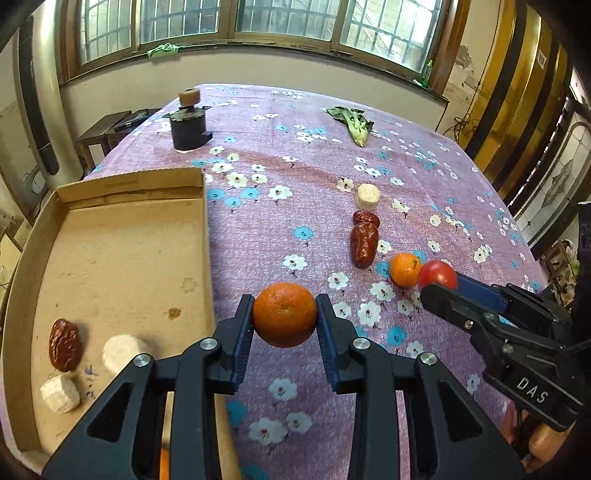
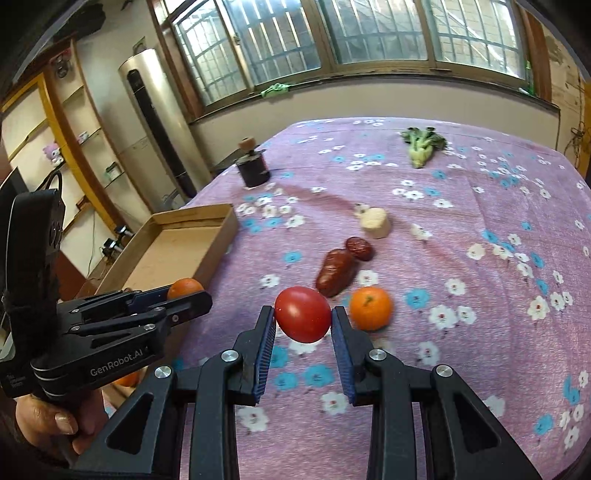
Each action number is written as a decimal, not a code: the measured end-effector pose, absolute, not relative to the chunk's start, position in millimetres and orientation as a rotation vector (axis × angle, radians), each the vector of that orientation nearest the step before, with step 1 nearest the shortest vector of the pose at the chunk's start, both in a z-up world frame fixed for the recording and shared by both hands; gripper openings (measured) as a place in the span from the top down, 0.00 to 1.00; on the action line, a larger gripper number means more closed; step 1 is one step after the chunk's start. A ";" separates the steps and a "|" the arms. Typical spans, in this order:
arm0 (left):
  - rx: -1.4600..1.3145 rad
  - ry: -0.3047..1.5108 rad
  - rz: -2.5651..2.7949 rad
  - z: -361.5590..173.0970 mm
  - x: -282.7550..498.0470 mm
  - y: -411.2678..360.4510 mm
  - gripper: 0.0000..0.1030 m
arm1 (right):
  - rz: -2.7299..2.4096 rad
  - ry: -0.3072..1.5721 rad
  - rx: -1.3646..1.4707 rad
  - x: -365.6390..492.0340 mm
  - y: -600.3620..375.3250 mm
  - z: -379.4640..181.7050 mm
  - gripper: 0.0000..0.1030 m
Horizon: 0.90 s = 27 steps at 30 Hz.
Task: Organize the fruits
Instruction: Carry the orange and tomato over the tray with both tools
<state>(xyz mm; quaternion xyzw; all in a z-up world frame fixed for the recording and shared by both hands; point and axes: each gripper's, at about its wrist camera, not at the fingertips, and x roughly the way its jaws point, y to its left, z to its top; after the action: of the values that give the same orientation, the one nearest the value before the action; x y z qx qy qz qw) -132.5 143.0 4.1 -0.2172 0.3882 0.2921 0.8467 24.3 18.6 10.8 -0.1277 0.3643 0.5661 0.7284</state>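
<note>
The left tool [image 1: 284,315] is clamping an orange [image 1: 284,314] beside the cardboard box [image 1: 129,192], while the right tool [image 2: 303,319] is gripping a tomato [image 2: 302,319], probably both bound for that box.

A long row of barred windows [image 1: 236,18] runs along the far wall, letting in daylight above a pale sill where a green cloth [image 1: 164,49] lies. A tall silver air conditioner [image 2: 159,122] stands in the left corner, beside yellow-edged shelves [image 2: 62,122]. A gold-framed door [image 1: 524,110] is at the right. A purple floral cloth [image 1: 295,177] covers the counter.
</note>
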 end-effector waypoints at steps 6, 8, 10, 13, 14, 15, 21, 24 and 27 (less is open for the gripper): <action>-0.472 0.801 0.622 7.4 -148.2 144.7 0.71 | 1.281 0.799 -0.309 3.3 27.4 11.0 0.70; -0.475 0.795 0.627 8.3 -153.5 145.4 0.71 | 1.293 0.795 -0.319 -4.3 30.4 11.7 0.70; -0.480 0.790 0.632 8.7 -159.0 146.6 0.71 | 1.304 0.791 -0.328 -10.4 33.5 12.3 0.70; -0.484 0.783 0.641 9.7 -166.4 148.7 0.71 | 1.321 0.784 -0.341 -20.5 37.2 13.6 0.70; -0.486 0.781 0.643 10.2 -168.7 149.2 0.71 | 1.327 0.783 -0.345 -23.7 38.6 14.0 0.70; -0.487 0.778 0.646 10.4 -170.7 150.0 0.71 | 1.331 0.782 -0.348 -26.5 39.4 14.4 0.70; -0.494 0.766 0.661 12.0 -182.8 155.8 0.71 | 1.354 0.773 -0.371 -40.8 47.0 16.4 0.70; -0.499 0.761 0.671 12.4 -188.5 159.4 0.71 | 1.367 0.768 -0.381 -47.2 51.7 17.6 0.70; -0.508 0.755 0.683 12.5 -195.2 164.9 0.71 | 1.379 0.767 -0.390 -52.7 57.9 17.9 0.70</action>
<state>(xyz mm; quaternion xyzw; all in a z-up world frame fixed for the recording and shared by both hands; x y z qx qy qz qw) -195.2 164.9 12.5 -0.2405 0.3576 0.3234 0.8424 -52.7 57.9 17.9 -0.1744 0.3427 0.6160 0.6875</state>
